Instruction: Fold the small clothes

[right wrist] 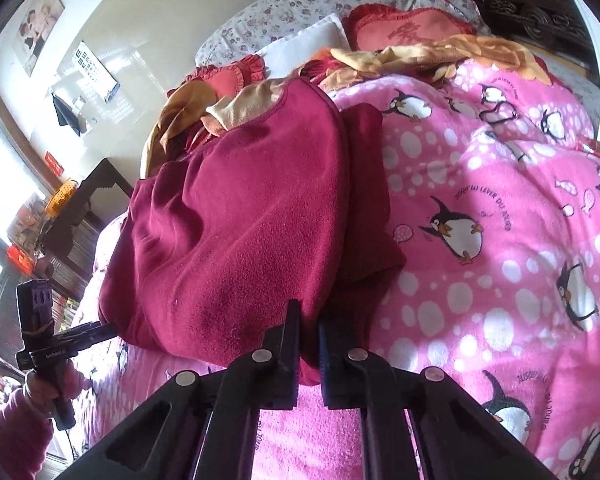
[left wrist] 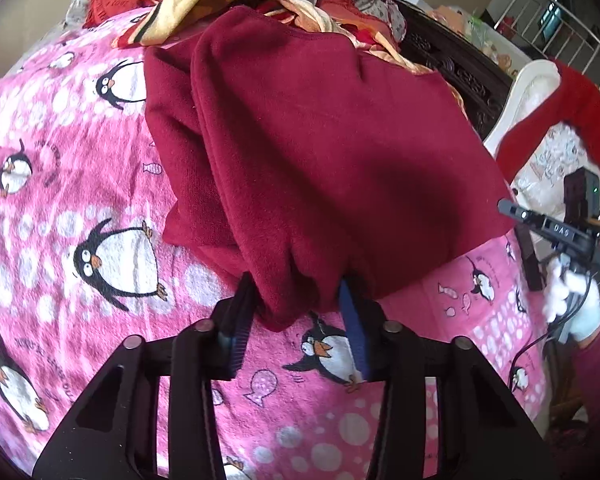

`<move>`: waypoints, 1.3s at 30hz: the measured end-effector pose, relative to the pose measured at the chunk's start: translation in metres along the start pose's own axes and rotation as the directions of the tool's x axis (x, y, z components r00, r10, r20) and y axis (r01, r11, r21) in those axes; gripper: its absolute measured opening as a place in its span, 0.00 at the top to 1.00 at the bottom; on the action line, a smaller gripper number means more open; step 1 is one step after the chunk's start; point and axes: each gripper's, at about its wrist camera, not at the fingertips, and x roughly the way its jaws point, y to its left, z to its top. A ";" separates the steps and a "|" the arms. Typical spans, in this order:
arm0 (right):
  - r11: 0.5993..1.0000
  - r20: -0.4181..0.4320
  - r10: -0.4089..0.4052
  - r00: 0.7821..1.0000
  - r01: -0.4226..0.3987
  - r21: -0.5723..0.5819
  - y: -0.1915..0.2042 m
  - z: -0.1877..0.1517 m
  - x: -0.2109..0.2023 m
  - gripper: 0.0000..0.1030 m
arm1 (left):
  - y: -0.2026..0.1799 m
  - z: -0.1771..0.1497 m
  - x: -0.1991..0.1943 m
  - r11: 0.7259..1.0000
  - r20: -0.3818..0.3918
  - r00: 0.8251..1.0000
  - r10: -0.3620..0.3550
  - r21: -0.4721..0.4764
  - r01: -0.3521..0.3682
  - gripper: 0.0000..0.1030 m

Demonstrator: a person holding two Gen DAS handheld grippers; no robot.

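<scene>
A dark red garment [left wrist: 320,152] lies partly folded on the pink penguin blanket [left wrist: 80,168]. My left gripper [left wrist: 298,300] holds a bunched near corner of it between its fingers, lifted a little off the blanket. In the right wrist view the same garment [right wrist: 236,220] spreads ahead, and my right gripper [right wrist: 309,328] is shut on its near edge. The right gripper also shows in the left wrist view [left wrist: 512,208] at the garment's right corner, and the left gripper shows in the right wrist view [right wrist: 100,330] at the garment's left corner.
Orange and yellow cloths [left wrist: 204,4] and red cushions [right wrist: 404,32] are piled at the head of the bed. A dark carved headboard [left wrist: 452,68] and a white chair with a red garment [left wrist: 572,108] stand to the right. The pink blanket [right wrist: 500,240] covers the bed.
</scene>
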 end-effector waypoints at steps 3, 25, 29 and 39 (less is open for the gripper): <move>0.999 0.020 -0.023 1.000 0.024 -0.041 0.008 0.003 -0.009 0.94 | -0.002 0.003 -0.008 0.999 -0.002 1.000 0.029 0.030 -0.028 0.79; 0.993 -0.043 -0.116 0.992 0.114 -0.041 -0.009 -0.006 -0.002 0.95 | 0.000 -0.015 -0.013 0.986 0.001 0.988 0.154 0.059 -0.154 0.93; 0.989 -0.051 -0.134 0.990 0.130 -0.073 0.000 0.000 -0.006 0.95 | -0.005 -0.015 -0.012 0.980 0.008 0.983 0.183 0.074 -0.183 0.93; 0.976 -0.017 -0.206 0.978 0.205 -0.072 0.011 0.006 -0.020 0.78 | -0.013 -0.017 -0.013 0.973 0.008 0.975 0.221 0.064 -0.221 0.92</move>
